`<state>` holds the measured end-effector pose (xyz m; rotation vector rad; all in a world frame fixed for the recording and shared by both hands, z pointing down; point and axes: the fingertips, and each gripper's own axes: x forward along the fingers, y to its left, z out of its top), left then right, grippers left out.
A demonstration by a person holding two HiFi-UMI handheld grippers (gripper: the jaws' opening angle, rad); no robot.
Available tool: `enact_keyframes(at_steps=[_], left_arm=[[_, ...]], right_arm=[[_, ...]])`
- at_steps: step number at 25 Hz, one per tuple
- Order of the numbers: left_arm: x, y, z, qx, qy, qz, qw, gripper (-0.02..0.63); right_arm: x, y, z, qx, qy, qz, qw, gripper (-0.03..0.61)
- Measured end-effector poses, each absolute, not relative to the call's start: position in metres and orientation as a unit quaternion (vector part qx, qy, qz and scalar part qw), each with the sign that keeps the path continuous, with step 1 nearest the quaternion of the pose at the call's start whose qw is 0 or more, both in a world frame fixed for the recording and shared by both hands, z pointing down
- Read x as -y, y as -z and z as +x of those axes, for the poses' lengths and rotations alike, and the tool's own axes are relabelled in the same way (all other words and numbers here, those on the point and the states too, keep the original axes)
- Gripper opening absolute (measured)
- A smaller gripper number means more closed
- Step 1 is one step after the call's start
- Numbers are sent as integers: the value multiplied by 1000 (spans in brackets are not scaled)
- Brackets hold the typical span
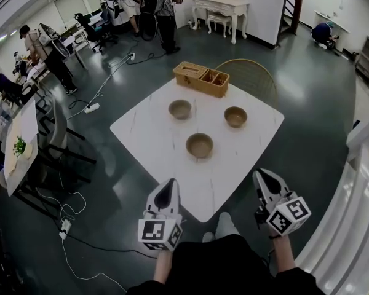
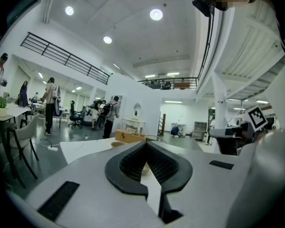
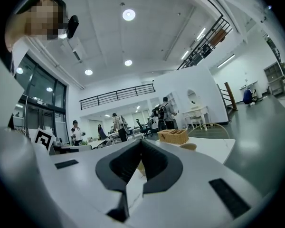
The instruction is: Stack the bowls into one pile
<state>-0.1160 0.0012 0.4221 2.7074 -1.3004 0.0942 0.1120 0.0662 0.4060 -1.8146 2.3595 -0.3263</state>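
Three tan bowls stand apart on the white counter [image 1: 149,141], none of them stacked. The nearest bowl [image 1: 199,145] sits about the middle of the counter, a little toward the near corner. The left bowl [image 1: 179,109] stands closer to the far corner. The right bowl [image 1: 235,117] stands toward the right corner, well apart from the other two. All three are upright and look empty.

A wicker basket [image 1: 201,78] with open compartments lies across the far corner, just behind the left bowl. A round-backed chair [image 1: 249,75] stands beyond the far-right edge.

The left gripper [image 1: 166,192] is held level by the near-left edge, short of the bowls. In its own view the left gripper [image 2: 146,145] has its jaws closed tip to tip with nothing between them. The right gripper [image 1: 262,178] hangs beside the near-right edge, clear of the bowls too. In its own view the right gripper [image 3: 141,141] is likewise closed and empty, with the basket [image 3: 173,136] and a bowl [image 3: 190,147] ahead of it.

Farther out, cables [image 1: 98,91] trail over the dark floor and people [image 1: 166,8] stand at the back of the hall.
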Motion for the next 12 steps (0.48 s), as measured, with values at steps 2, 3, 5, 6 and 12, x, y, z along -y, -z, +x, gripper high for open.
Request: enact_keyframes(at_steps=[2, 3, 5, 6, 12], left_arm=[[7, -425, -111, 436, -35, 897, 69, 14], [11, -427, -109, 440, -37, 895, 70, 14], [21, -432, -107, 450, -42, 889, 77, 14], [27, -434, -106, 456, -45, 885, 81, 14], [61, -442, -89, 477, -56, 871, 100, 14]], right_arm=[[-54, -410, 117, -788, 114, -600, 73, 14], [-48, -411, 119, -790, 117, -597, 73, 14], [-33, -414, 123, -795, 122, -589, 71, 14], [-25, -416, 125, -798, 125, -585, 70, 14], [24, -421, 130, -822, 139, -548, 64, 14]])
